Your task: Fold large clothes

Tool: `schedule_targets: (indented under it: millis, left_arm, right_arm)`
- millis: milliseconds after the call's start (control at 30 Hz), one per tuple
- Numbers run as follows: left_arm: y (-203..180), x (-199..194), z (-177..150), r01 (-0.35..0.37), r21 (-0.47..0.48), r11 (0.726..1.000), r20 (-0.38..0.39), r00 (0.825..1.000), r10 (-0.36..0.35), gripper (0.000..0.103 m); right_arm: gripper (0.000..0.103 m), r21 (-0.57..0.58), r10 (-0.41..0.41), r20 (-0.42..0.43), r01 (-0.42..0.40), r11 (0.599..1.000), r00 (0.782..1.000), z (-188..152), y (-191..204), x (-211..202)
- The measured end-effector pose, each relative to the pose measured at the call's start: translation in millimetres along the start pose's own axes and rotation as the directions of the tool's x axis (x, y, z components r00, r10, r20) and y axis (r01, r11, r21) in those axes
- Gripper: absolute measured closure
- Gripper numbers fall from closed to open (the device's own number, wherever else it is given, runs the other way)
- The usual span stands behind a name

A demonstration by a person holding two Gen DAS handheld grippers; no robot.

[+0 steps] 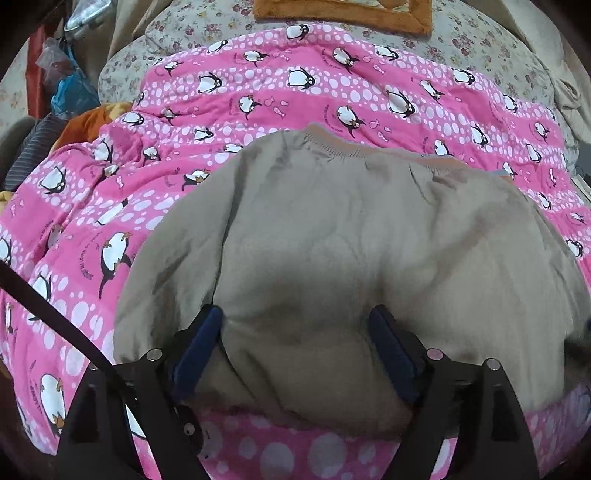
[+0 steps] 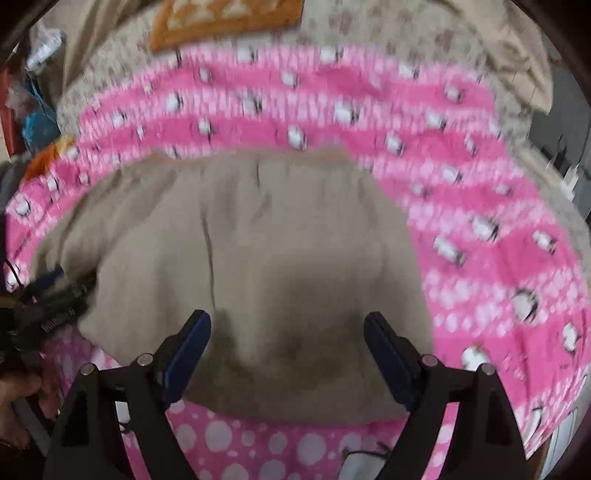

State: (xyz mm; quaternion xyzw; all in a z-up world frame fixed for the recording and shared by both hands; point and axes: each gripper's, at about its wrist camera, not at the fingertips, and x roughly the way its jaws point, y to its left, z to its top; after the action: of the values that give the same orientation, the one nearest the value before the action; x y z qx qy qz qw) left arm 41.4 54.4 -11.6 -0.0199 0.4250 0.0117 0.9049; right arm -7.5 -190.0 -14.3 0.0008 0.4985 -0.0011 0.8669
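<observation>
A khaki padded garment (image 1: 351,229) lies spread on a pink penguin-print quilt (image 1: 258,85), its gathered elastic hem with orange trim at the far side. My left gripper (image 1: 295,314) stands open low over the garment's near edge; the fabric bulges loosely between its blue pads (image 1: 197,350). In the blurred right wrist view the same garment (image 2: 288,229) lies on the quilt (image 2: 498,258), and my right gripper (image 2: 287,316) hangs open over its near edge, with nothing gripped. The left gripper's body shows dark at that view's left edge, on the garment's corner.
Floral bedding (image 1: 480,40) and an orange mat (image 1: 343,11) lie beyond the quilt. Plastic bags (image 1: 70,88) and piled cloth crowd the left side. A black strap (image 1: 48,306) crosses the lower left. A hand (image 2: 18,391) shows at the lower left.
</observation>
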Motion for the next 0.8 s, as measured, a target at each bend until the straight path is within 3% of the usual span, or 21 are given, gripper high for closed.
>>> schedule_targets:
  millis: [33, 100, 267, 367, 400, 467, 567, 700, 767, 800]
  left_arm:
    - [1.6, 0.1, 0.1, 0.004, 0.002, 1.0, -0.001, 1.0, -0.004, 0.036]
    - [1.6, 0.1, 0.1, 0.003, 0.004, 1.0, -0.001, 1.0, -0.003, 0.035]
    - [0.7, 1.1, 1.2, 0.004, 0.006, 1.0, -0.003, 1.0, -0.004, 0.034]
    - [7.5, -4.9, 3.0, 0.05, -0.014, 0.999, -0.015, 0.999, -0.051, 0.036]
    - [13.1, -11.0, 2.7, 0.076, -0.037, 0.996, -0.006, 0.997, -0.076, 0.043]
    - [39.8, -35.5, 0.0, 0.16, -0.138, 0.977, 0.062, 0.986, -0.153, 0.045]
    - [80.5, -62.9, -21.3, 0.221, -0.269, 0.937, 0.149, 0.971, -0.186, 0.044]
    - [103.6, -53.4, -60.3, 0.276, -0.399, 0.874, 0.108, 0.961, -0.254, 0.043]
    - [100.4, -43.6, -65.0, 0.296, -0.402, 0.866, 0.091, 0.955, -0.283, 0.043]
    - [98.8, -43.7, -60.1, 0.307, -0.388, 0.869, 0.124, 0.952, -0.281, 0.043]
  right_arm:
    - [0.008, -0.012, -0.028, -0.043, 0.028, 1.0, 0.999, -3.1, 3.1, 11.1]
    - [0.004, -0.035, -0.07, -0.021, 0.07, 0.997, 0.997, -0.3, 10.3, 8.0]
    - [0.004, -0.031, -0.065, -0.001, 0.065, 0.997, 0.998, 1.4, 9.5, 1.1]
    - [0.004, -0.005, -0.055, 0.081, 0.055, 0.998, 0.995, 5.4, 4.5, -14.9]
    - [0.004, 0.003, -0.055, 0.107, 0.056, 0.998, 0.993, 6.9, 3.5, -19.9]
    - [0.004, 0.004, -0.051, 0.146, 0.051, 0.999, 0.988, 7.8, 2.7, -30.1]
    - [0.004, -0.015, -0.036, 0.167, 0.039, 0.999, 0.985, 10.1, 2.5, -39.3]
    - [0.004, -0.054, -0.016, 0.162, 0.025, 0.998, 0.987, 7.5, 7.0, -45.4]
    - [0.004, -0.068, 0.006, 0.174, 0.006, 0.998, 0.985, 6.7, 9.8, -50.2]
    - [0.004, -0.072, 0.01, 0.178, 0.003, 0.997, 0.984, 6.5, 10.1, -51.0]
